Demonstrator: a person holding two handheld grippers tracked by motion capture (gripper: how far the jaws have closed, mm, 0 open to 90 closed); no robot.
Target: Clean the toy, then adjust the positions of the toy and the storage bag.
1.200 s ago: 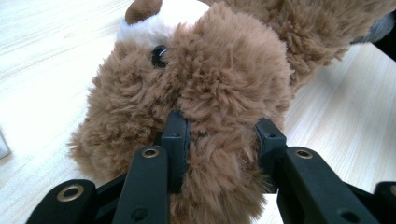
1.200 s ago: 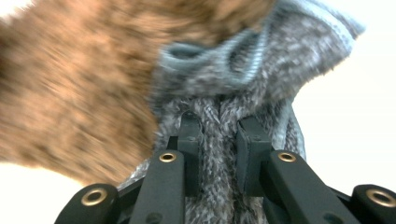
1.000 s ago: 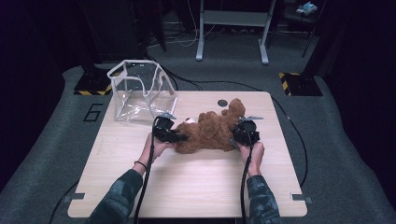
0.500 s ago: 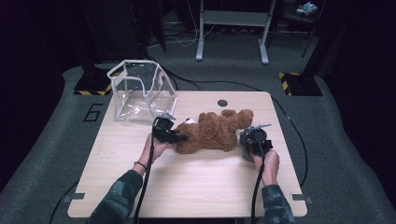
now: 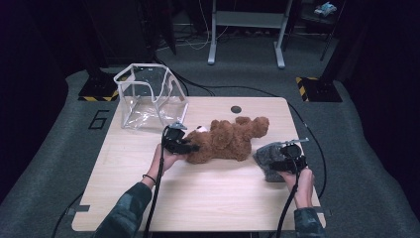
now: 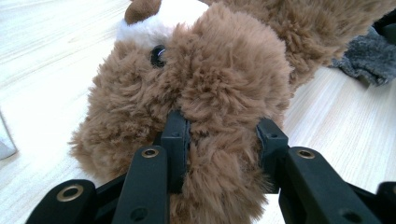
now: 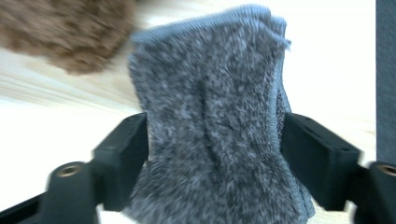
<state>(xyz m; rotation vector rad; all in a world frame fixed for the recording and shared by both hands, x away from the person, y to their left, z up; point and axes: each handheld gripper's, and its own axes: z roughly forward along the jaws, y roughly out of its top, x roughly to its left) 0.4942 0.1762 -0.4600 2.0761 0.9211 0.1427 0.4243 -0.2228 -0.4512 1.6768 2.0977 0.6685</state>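
Brown teddy bear [image 5: 229,140] lies at centre of table [image 5: 208,198] in high view, head toward left. Left gripper [image 5: 184,147] at frame centre-left, jaws pressed into plush of bear's head, holding it; left gripper view shows fur bulging between both jaws [image 6: 219,135]. Right gripper [image 5: 283,162] at lower right of bear, apart from it. Its jaws have just been opening; grey fuzzy cloth [image 7: 215,126] stands between them, filling gap. Clear plastic box [image 5: 148,96] at upper left.
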